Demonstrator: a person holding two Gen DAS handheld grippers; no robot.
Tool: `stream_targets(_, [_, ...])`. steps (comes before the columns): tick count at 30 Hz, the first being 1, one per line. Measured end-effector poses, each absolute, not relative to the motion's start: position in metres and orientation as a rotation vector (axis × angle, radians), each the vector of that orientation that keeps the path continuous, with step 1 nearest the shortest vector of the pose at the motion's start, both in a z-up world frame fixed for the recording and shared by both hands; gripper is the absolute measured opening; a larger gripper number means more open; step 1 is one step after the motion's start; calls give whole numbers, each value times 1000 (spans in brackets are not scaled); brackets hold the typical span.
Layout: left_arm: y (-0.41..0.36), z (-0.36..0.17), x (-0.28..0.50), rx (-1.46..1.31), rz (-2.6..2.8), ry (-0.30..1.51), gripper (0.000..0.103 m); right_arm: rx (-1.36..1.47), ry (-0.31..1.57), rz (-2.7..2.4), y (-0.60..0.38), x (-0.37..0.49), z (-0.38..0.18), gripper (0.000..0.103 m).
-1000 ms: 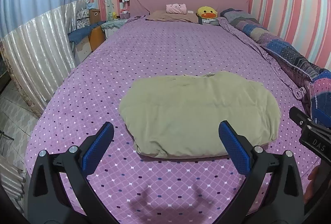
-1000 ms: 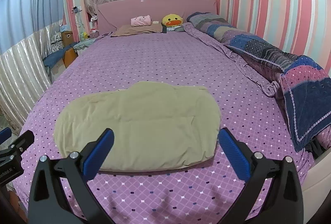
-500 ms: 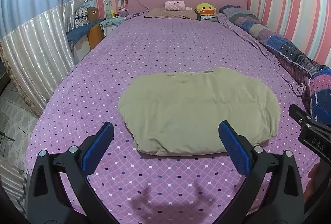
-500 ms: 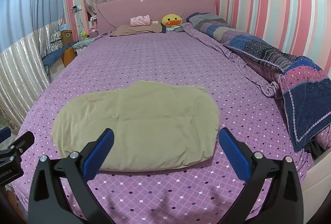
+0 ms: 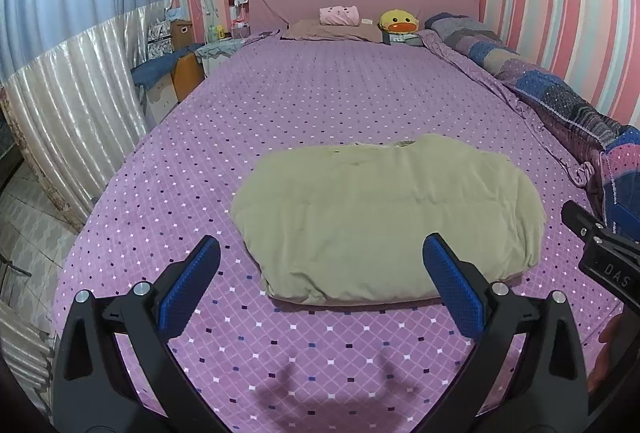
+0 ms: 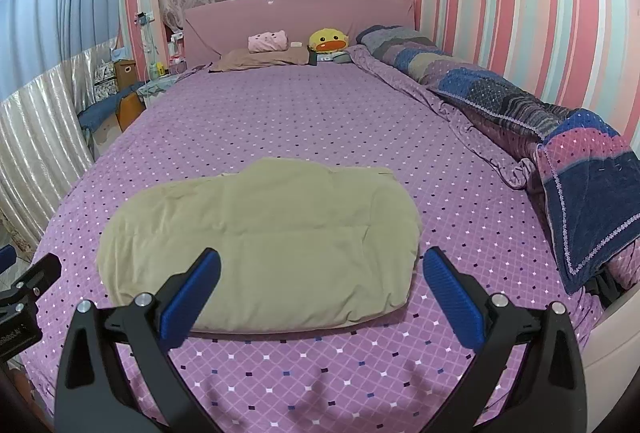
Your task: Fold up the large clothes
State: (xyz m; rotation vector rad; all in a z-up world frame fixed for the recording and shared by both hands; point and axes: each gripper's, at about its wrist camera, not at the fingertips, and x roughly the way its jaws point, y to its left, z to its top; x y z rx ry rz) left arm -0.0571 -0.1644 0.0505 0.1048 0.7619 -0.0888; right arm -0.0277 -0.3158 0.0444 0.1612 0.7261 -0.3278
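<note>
A folded beige garment (image 5: 384,217) lies flat on the purple dotted bed sheet (image 5: 320,97), near the foot of the bed. It also shows in the right wrist view (image 6: 260,241). My left gripper (image 5: 320,281) is open and empty, held above the sheet in front of the garment's near edge. My right gripper (image 6: 320,285) is open and empty, also above the garment's near edge. The right gripper's body shows at the right edge of the left wrist view (image 5: 600,253).
A patchwork quilt (image 6: 520,113) lies bunched along the bed's right side. A pink pillow (image 6: 268,41) and a yellow duck toy (image 6: 328,40) sit by the pink headboard (image 6: 300,13). Boxes and a small table (image 5: 180,73) stand left of the bed.
Both grippers have drawn back slightly and tilted; the garment sits a little farther away in both views. The garment itself has not moved.
</note>
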Motion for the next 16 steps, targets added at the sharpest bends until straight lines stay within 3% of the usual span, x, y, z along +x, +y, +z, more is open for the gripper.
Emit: stream_targets(16, [-168,49,-61,130,-65,789,100,161,729,-328,-316,-28,46,101])
